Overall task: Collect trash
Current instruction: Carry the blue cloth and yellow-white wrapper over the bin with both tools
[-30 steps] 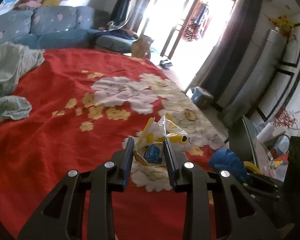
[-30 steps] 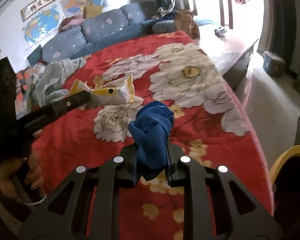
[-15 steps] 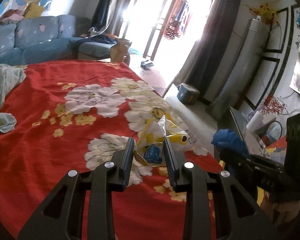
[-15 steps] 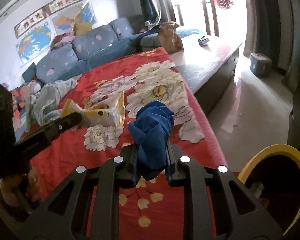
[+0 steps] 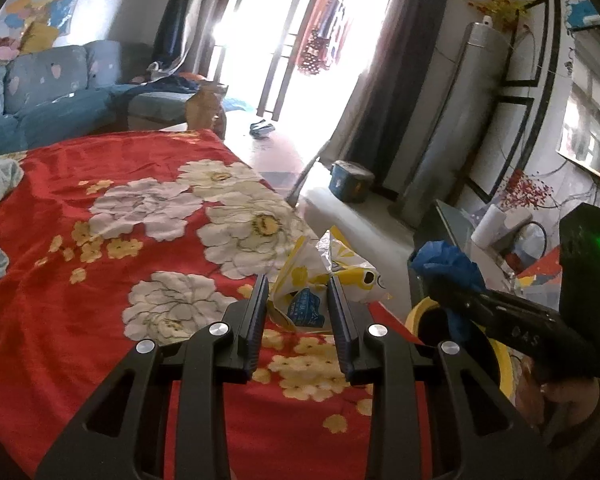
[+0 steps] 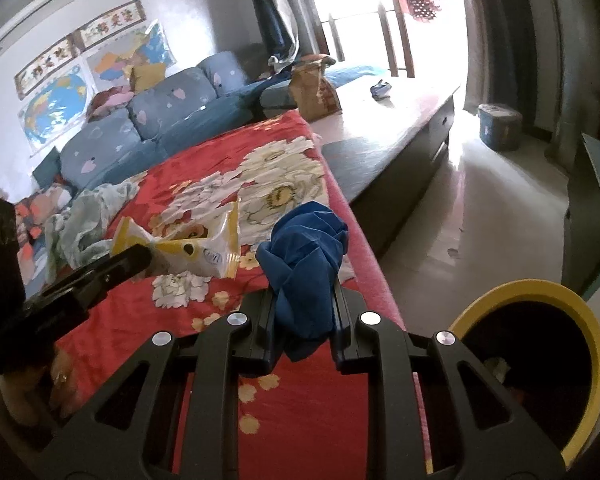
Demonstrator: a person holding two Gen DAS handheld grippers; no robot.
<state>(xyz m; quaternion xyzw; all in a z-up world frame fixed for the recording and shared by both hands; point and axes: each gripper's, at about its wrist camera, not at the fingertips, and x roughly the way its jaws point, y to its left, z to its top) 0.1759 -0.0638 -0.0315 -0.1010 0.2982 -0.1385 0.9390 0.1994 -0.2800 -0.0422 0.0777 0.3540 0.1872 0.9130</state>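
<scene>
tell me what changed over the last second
Both grippers swung off the red blanket toward the yellow-rimmed bin, which has come into view. Unchanged: the left gripper is still shut on the yellow wrapper, the right gripper on the blue wad.

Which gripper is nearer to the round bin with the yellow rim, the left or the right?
The right gripper, shut on a crumpled blue bag, is beside the yellow-rimmed bin. The left gripper, holding a yellow and white wrapper, is farther, over the red blanket.
</scene>
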